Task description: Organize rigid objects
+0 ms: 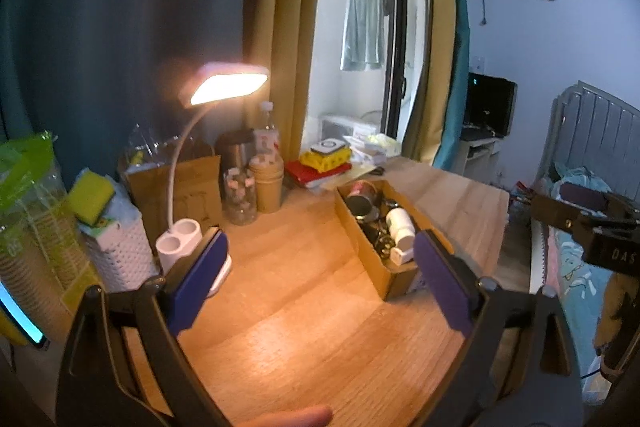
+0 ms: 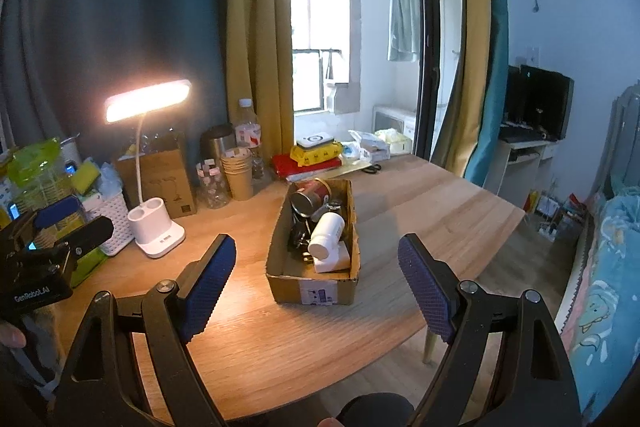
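Several rigid items, a can [image 2: 310, 195] and white bottle [image 2: 327, 233] among them, already lie in the cardboard box [image 2: 312, 287] ahead of the right gripper [image 2: 316, 281]; both it and the left gripper [image 1: 320, 267] gape empty, nothing loose nearby.

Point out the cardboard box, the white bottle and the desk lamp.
cardboard box [image 2: 313, 291]: right wrist view, near front wall.
white bottle [image 2: 327, 233]: right wrist view, middle of its body.
desk lamp [image 2: 147, 100]: right wrist view, lit head.

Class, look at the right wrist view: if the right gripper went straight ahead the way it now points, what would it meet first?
Probably the open brown cardboard box on the wooden table: it lies dead ahead of the open right gripper, though depth is hard to judge.
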Action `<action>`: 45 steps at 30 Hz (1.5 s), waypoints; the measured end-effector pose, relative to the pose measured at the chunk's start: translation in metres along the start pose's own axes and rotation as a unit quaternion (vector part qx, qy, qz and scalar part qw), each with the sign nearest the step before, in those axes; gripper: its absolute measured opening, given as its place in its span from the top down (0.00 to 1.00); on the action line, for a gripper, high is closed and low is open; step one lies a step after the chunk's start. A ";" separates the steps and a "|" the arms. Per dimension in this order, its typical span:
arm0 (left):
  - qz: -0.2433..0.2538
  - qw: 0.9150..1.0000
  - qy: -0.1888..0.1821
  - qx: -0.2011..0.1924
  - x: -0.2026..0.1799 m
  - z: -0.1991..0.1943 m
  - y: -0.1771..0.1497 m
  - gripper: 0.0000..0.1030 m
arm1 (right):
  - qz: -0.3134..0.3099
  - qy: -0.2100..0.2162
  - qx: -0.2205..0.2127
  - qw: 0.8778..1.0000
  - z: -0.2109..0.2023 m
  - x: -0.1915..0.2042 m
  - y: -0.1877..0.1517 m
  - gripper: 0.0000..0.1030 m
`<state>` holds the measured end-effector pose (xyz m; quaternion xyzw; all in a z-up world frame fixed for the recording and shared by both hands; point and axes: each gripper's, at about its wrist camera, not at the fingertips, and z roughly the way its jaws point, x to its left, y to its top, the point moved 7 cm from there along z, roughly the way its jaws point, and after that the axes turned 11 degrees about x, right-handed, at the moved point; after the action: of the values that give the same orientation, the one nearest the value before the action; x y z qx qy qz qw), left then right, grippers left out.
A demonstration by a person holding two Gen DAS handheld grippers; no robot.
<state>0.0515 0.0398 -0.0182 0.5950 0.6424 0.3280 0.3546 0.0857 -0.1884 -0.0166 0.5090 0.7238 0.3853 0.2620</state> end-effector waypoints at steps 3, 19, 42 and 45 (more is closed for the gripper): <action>0.007 1.000 0.000 -0.005 -0.003 -0.005 0.002 0.08 | -0.006 -0.001 -0.008 1.000 -0.005 0.003 0.001 0.17; 0.009 1.000 0.001 -0.011 -0.008 -0.007 0.003 0.07 | -0.005 0.000 0.002 1.000 0.009 -0.005 0.002 0.17; 0.022 0.999 -0.011 -0.022 -0.023 0.001 0.011 0.07 | 0.000 -0.003 0.010 1.000 0.024 -0.013 0.006 0.17; 0.022 0.999 -0.013 -0.021 -0.023 0.003 0.012 0.07 | 0.001 -0.004 0.009 1.000 0.025 -0.013 0.007 0.17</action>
<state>0.0620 0.0176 -0.0080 0.6059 0.6173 0.3411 0.3681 0.1128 -0.1922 -0.0253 0.5135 0.7258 0.3767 0.2602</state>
